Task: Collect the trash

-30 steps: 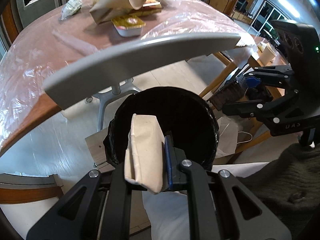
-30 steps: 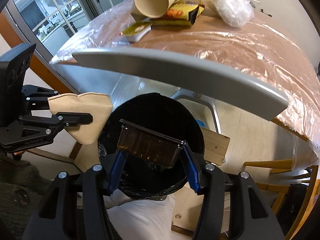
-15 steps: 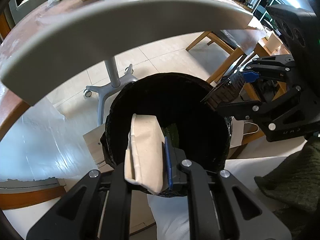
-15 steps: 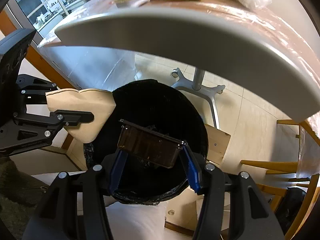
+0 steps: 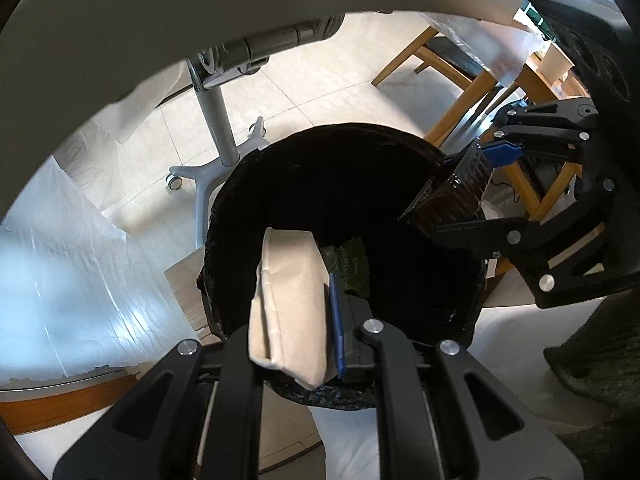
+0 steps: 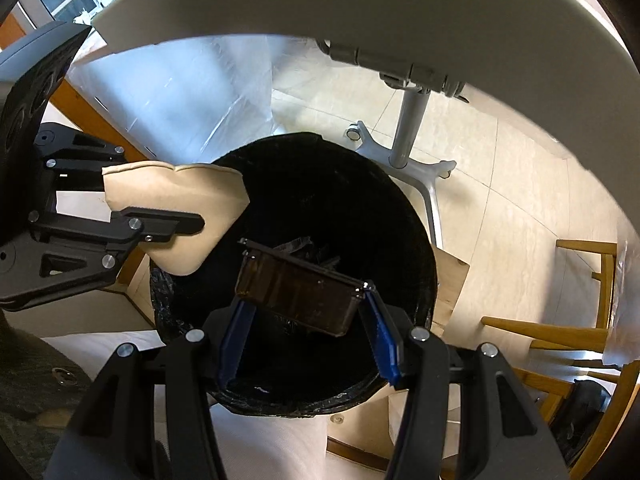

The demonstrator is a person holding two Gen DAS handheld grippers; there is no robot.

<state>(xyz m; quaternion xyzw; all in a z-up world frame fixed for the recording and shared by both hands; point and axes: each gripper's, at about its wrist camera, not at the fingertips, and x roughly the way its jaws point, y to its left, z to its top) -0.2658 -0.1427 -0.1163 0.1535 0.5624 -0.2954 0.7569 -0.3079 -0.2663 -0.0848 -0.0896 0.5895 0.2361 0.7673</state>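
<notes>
Left wrist view, left claw [image 5: 298, 304] clamping beige paper bag [image 5: 290, 300], right claw [image 6: 306, 320] clamping brown tray [image 6: 296, 294], no legible writing

The black bin's [image 5: 320, 184] depths are too dark to read — the grey tabletop [image 6: 360, 8] runs off-frame.

Both grippers, left [image 5: 296, 300] and right [image 6: 306, 320], point steeply down, jaws clamped.

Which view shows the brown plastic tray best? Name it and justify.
The right wrist view: the brown plastic tray sits centred, its whole length clamped between the right gripper fingers above the black bin. The left wrist view shows it only end-on at the edge.
</notes>
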